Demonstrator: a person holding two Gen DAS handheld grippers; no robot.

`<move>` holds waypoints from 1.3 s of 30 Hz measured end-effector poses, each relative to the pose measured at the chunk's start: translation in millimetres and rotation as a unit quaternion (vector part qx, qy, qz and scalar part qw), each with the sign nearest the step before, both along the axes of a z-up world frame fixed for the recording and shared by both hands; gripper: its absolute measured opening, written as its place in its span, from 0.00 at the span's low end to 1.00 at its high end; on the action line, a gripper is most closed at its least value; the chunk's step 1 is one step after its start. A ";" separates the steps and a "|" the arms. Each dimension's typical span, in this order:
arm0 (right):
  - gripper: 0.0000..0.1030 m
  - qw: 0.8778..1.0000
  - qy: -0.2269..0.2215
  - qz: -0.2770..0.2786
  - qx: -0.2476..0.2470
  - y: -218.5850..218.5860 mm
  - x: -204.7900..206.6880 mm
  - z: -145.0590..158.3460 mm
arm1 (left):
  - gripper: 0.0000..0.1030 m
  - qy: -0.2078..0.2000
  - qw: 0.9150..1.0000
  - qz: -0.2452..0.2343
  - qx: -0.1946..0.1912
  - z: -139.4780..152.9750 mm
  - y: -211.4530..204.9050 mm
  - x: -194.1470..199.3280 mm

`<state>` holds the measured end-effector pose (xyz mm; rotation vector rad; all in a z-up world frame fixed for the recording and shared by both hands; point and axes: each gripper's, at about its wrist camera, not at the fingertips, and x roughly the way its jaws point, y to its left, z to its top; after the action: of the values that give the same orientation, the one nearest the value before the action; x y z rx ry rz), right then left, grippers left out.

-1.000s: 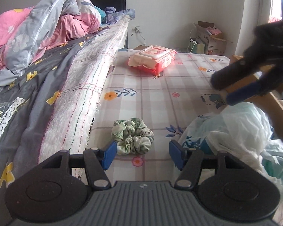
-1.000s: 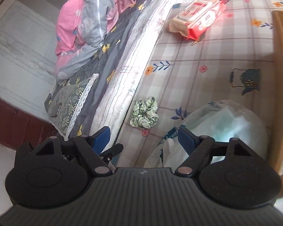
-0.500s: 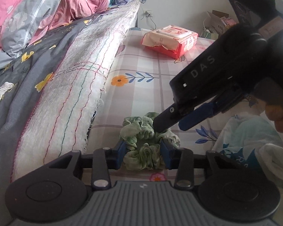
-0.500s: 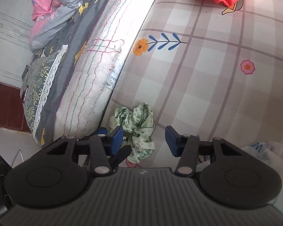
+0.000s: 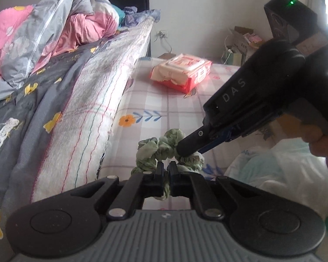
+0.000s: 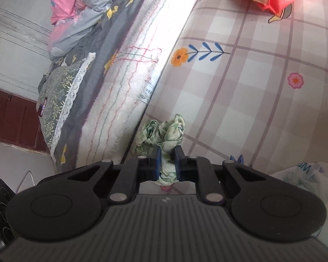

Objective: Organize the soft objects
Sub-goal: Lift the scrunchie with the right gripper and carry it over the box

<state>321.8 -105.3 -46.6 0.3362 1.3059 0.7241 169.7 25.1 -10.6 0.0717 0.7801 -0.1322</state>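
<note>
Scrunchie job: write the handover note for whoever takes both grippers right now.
Left gripper: shut on the near side of the green scrunchie.
Right gripper: shut on another part of the same scrunchie, coming in from the right.
Scrunchie: pinched between both, just over the checked sheet beside the mattress edge; whether it touches the sheet cannot be told.
Nearby: wipes pack farther back, white bag to the right.
Done: both grips made.
Left: move the scrunchie to its place; where that is does not show.
</note>
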 end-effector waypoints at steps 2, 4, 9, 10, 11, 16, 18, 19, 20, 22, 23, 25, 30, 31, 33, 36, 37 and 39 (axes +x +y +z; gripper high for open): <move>0.11 1.000 -0.016 -0.010 0.012 -18.4 -11.4 20.2 | 0.04 -0.021 1.000 -0.019 -0.010 21.5 -12.4 -8.0; 0.11 0.999 -0.034 -0.026 0.024 -44.8 -26.9 43.8 | 0.01 -0.045 0.998 -0.044 -0.017 42.4 -29.6 -15.9; 0.11 0.991 -0.086 -0.090 0.040 -135.6 -74.3 99.4 | 0.01 -0.085 0.986 -0.134 -0.047 81.2 -92.0 -30.4; 0.11 0.989 -0.096 -0.108 0.040 -156.9 -85.5 109.5 | 0.01 -0.087 0.983 -0.153 -0.052 85.0 -107.1 -32.5; 0.11 0.986 -0.106 -0.126 0.040 -177.5 -96.4 118.0 | 0.01 -0.087 0.980 -0.172 -0.057 87.0 -122.4 -34.0; 0.11 0.968 -0.133 -0.210 0.029 -274.2 -153.2 138.3 | 0.01 -0.073 0.962 -0.252 -0.075 84.9 -197.6 -43.2; 0.11 0.962 -0.129 -0.239 0.023 -305.8 -172.8 134.4 | 0.01 -0.060 0.958 -0.271 -0.078 76.8 -223.6 -47.4; 0.11 0.960 -0.125 -0.250 0.021 -318.5 -180.8 130.9 | 0.01 -0.052 0.956 -0.278 -0.080 73.2 -233.3 -48.0; 0.11 0.958 -0.120 -0.261 0.018 -331.8 -191.0 124.1 | 0.02 -0.040 0.954 -0.286 -0.082 67.1 -241.9 -47.7; 0.11 0.954 -0.107 -0.279 0.017 -354.5 -206.3 110.4 | 0.03 -0.021 0.952 -0.294 -0.084 58.0 -252.9 -47.5; 0.11 0.953 -0.101 -0.286 0.018 -363.8 -211.8 103.9 | 0.03 -0.014 0.952 -0.296 -0.080 53.3 -257.0 -47.5; 0.11 0.951 -0.087 -0.297 0.020 -378.6 -221.8 86.1 | 0.04 -0.006 0.953 -0.294 -0.070 46.4 -262.5 -49.2; 0.11 0.947 -0.061 -0.315 -0.021 -399.1 -229.1 44.6 | 0.06 0.003 0.959 -0.277 -0.056 37.3 -256.2 -45.7; 0.11 0.946 -0.058 -0.318 -0.032 -402.2 -228.5 39.0 | 0.06 0.004 0.961 -0.270 -0.054 38.2 -252.5 -42.9; 0.11 0.944 -0.053 -0.324 -0.040 -408.1 -224.1 30.4 | 0.06 0.003 0.964 -0.260 -0.053 38.8 -247.0 -42.3; 0.14 0.947 -0.054 -0.314 -0.033 -407.8 -223.8 28.7 | 0.14 -0.002 0.969 -0.242 -0.051 42.7 -235.4 -41.3; 0.15 0.951 -0.057 -0.303 -0.031 -404.5 -222.8 31.6 | 0.15 -0.003 0.971 -0.234 -0.050 43.2 -231.3 -41.6; 0.22 0.957 -0.064 -0.282 -0.037 -394.4 -220.7 35.3 | 0.21 -0.007 0.974 -0.220 -0.049 44.7 -222.6 -43.4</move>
<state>101.1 -499.7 -11.3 0.5629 1.0384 0.2083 126.4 -197.5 34.2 0.1516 0.7323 -0.5905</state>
